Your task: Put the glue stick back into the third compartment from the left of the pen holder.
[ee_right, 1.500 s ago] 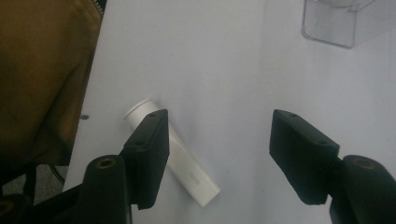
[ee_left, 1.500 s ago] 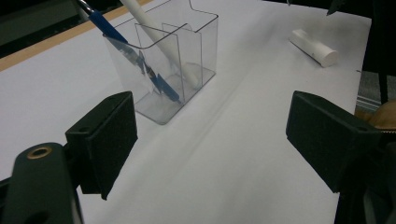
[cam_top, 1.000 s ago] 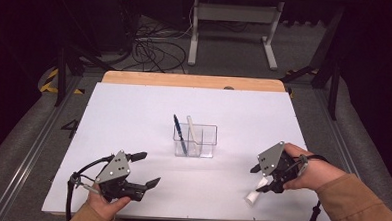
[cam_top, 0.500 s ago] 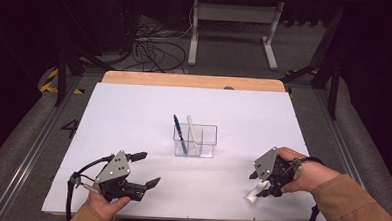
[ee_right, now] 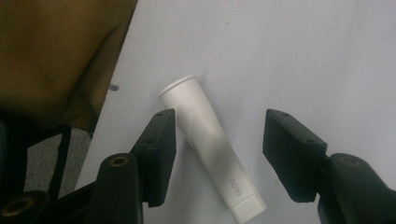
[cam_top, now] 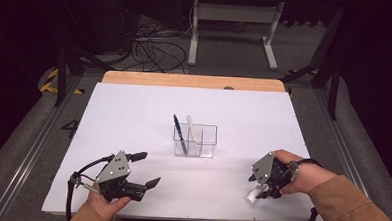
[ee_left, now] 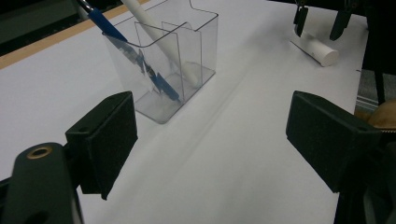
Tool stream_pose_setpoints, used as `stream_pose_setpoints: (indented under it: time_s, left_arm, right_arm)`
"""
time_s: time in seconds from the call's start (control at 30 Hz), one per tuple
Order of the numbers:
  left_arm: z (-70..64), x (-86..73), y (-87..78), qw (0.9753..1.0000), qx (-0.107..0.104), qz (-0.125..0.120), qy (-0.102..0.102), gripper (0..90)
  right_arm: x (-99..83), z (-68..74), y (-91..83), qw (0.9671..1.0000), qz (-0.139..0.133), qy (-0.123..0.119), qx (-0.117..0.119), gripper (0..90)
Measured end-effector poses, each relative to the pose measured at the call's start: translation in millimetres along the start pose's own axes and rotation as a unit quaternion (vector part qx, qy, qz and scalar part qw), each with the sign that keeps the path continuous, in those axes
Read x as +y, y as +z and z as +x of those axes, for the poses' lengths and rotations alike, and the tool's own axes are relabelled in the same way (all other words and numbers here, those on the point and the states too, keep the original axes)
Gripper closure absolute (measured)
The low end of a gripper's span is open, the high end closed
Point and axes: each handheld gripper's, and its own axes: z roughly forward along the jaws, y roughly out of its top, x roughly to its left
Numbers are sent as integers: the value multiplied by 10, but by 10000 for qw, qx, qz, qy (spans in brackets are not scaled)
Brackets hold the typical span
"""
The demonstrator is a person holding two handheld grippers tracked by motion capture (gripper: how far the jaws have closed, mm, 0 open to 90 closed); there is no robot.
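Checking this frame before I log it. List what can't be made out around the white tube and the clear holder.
- White tube: right gripper straddles it, jaws open; contact unclear. Its print is too small to read.
- High view: right gripper covers most of the tube.
- Clear holder: in the left gripper view the top edge cuts off the blue pen and white stick.

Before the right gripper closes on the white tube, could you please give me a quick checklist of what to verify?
1. Right gripper open: ok.
2. Tube between its jaws: ok, closer to one jaw.
3. Tube lying flat on the table: ok.
4. Tube near the table edge, sleeve close by: not ok, mind the margin.
5. Left gripper open and apart from the holder: ok.
6. Free space in the holder: cannot tell; pen and white stick already stand in it.
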Motion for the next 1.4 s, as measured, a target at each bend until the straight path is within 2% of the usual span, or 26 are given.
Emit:
stream_pose_setpoints:
  time_s: [0.3,0.47,0.6,0.8,0.87,1.0,1.4]
  left_arm:
    - [3,-2,3,10000,5,14,26,173]
    - [5,-4,2,10000,9,21,36,173]
    - [6,-5,3,10000,12,18,41,172]
    - [3,-6,4,10000,12,24,41,173]
    - [3,-7,6,10000,7,25,42,173]
    - [7,-7,3,10000,22,15,40,172]
    - [1,-10,6,10000,2,25,29,172]
  right_arm:
    - [-10,6,44,9999,137,-33,90,477]
    - [-15,-1,85,9995,232,-155,145,493]
    - [-22,6,125,9991,334,-131,217,505]
    - [-18,-4,159,9985,393,-285,250,533]
    - [-18,9,163,9984,453,-219,256,539]
    - [-10,-5,188,9980,435,-388,248,549]
    - [6,-8,231,9965,534,-577,288,570]
